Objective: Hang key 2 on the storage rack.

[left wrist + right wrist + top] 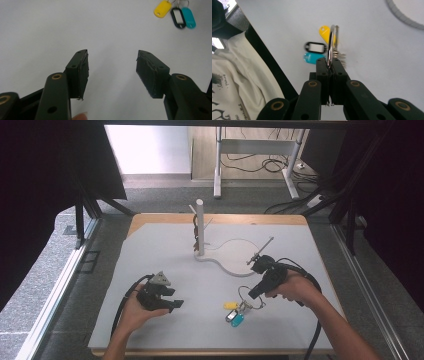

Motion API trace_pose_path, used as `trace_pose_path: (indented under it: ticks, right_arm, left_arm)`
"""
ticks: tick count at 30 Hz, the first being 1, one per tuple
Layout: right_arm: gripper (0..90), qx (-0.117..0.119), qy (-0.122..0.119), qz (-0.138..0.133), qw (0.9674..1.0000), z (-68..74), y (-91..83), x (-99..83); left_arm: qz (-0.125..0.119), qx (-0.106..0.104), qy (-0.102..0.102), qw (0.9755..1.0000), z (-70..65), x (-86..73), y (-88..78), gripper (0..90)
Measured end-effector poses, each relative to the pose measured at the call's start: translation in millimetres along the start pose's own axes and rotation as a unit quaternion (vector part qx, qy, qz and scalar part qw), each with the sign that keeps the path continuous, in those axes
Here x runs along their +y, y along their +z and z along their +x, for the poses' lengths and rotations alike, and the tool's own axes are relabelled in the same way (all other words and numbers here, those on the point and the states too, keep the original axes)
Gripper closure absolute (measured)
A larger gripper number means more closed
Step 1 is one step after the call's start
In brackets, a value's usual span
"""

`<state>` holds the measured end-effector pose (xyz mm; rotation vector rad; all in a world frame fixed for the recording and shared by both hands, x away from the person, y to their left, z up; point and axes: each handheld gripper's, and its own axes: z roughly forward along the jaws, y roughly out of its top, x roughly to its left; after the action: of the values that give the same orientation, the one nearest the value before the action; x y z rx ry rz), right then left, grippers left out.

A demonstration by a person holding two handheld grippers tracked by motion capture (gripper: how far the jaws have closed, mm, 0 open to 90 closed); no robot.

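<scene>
- The right gripper (331, 63) had its 2 jaws clamped tight on a metal key ring (332, 41), the ring standing edge-on between the pads in the right gripper view.
- 3 tags hung off that ring: a yellow tag (325, 33), a black-framed tag (315, 47) and a teal tag (312, 58), plus some small metal bits right by the jaws that were too blurry to call.
- From the high view the same gripper (255, 293) sat in the person's right hand (295, 287), pointing down and toward the left, with the ring (248, 296) at its tip and the tags (234, 312) bunched just below it on the table's pad, toward the near edge and a bit right of middle. Couldn't tell if the tags were resting on the pad or lifted just clear of it.
- The left gripper (112, 72) was spread wide with nothing but bare pad between the jaws; the 3 tags showed off in the top right corner of its view, well apart from it.
- In the high view the left gripper (172, 304) was in the left hand (137, 310), near the front left part of the grey pad (165, 250).
- Further back, a white post stand (200, 227) stood near the middle of the far edge, with a curved white base (235, 270) looping out toward the right gripper.
</scene>
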<state>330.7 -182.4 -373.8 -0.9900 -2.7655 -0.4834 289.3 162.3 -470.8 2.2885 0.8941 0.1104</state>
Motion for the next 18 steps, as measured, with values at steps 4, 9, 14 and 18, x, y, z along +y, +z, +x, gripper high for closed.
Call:
trace_pose_path:
  ticks: [4, 9, 14, 18]
  right_arm:
    - [86.5, -0.003, 0.002, -0.008, 1.0000, -2.0, -12.4, 6.3]
    - [86.5, 0.000, 0.003, -0.014, 0.9999, -4.3, -24.0, 11.7]
    - [86.5, -0.005, 0.004, -0.017, 0.9998, -5.4, -32.1, 17.6]
    - [86.5, -0.008, 0.010, -0.022, 0.9997, -8.6, -36.3, 22.4]
  left_arm:
    - [-0.002, 0.000, -0.002, 1.0000, 0.8, -0.7, -0.9, 43.8]
    - [-0.004, 0.000, -0.002, 1.0000, 1.2, -0.9, -1.2, 43.7]
    - [-0.004, -0.002, -0.001, 1.0000, 1.1, -0.8, -0.6, 43.7]
    - [-0.008, -0.005, -0.001, 1.0000, 1.6, -1.2, -2.4, 43.6]
